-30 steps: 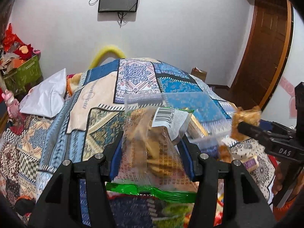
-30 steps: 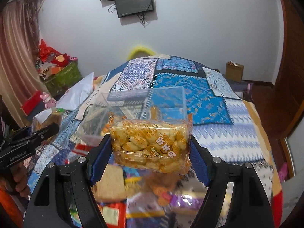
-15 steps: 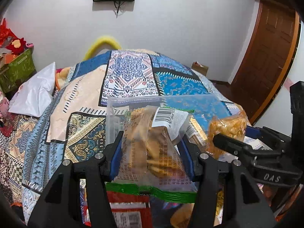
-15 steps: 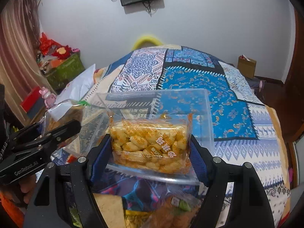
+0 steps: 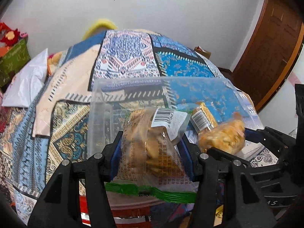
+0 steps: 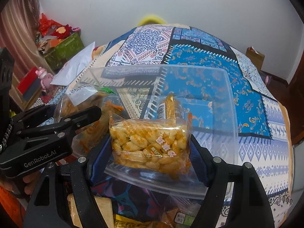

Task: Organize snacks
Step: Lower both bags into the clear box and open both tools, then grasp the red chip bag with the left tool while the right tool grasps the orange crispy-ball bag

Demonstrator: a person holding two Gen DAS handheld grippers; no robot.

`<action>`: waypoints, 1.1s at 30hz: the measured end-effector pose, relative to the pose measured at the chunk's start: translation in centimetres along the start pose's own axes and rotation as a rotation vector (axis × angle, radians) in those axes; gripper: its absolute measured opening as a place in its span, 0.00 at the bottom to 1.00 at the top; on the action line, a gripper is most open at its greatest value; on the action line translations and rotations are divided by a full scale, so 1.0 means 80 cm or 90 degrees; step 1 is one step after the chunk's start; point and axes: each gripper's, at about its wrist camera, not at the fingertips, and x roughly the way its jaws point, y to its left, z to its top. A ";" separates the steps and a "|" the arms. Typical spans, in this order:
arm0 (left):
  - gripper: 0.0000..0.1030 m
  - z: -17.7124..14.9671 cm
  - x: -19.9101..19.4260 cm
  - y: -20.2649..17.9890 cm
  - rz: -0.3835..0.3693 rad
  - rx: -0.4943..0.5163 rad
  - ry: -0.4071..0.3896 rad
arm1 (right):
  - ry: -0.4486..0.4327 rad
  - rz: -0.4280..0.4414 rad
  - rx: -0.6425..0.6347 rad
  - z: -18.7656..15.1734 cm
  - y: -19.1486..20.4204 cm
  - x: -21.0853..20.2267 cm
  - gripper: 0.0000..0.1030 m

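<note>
The clear bin (image 6: 224, 87) is sitting on the quilt (image 6: 256, 102), and both grippers are hanging over its near rim, each with its jaws pressing a snack packet from both sides. The right gripper (image 6: 150, 148) is gripping a clear packet of yellow puffs (image 6: 150, 142); the left gripper (image 5: 150, 152) is gripping a green-edged packet (image 5: 152, 148) with a barcode label. One gold packet (image 6: 171, 108) is already lying inside the bin.

The main risk, as I judge it, is a clash: the two grippers are crowding each other at the same rim, the left one's finger just beside the puffs in the right view. If both are lowering at once, they are likely bumping or knocking a packet loose. A second risk is the bin itself: it looks light, and a finger catching the near wall is likely tipping or sliding it on the soft quilt. The slick film could also be slipping in the pads, and the green-edged packet is sagging below the jaws, so its tail may be snagging the rim.

Room is open toward the bin's far and right side, where the floor is bare. Loose packets (image 6: 174, 216) are lying below the grippers, in front of the bin, so pulling straight back and down is tight; lifting up is freer.
</note>
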 end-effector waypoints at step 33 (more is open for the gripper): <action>0.79 -0.050 -0.160 0.015 0.056 0.033 -0.076 | -0.111 -0.028 0.011 -0.041 -0.002 -0.133 0.80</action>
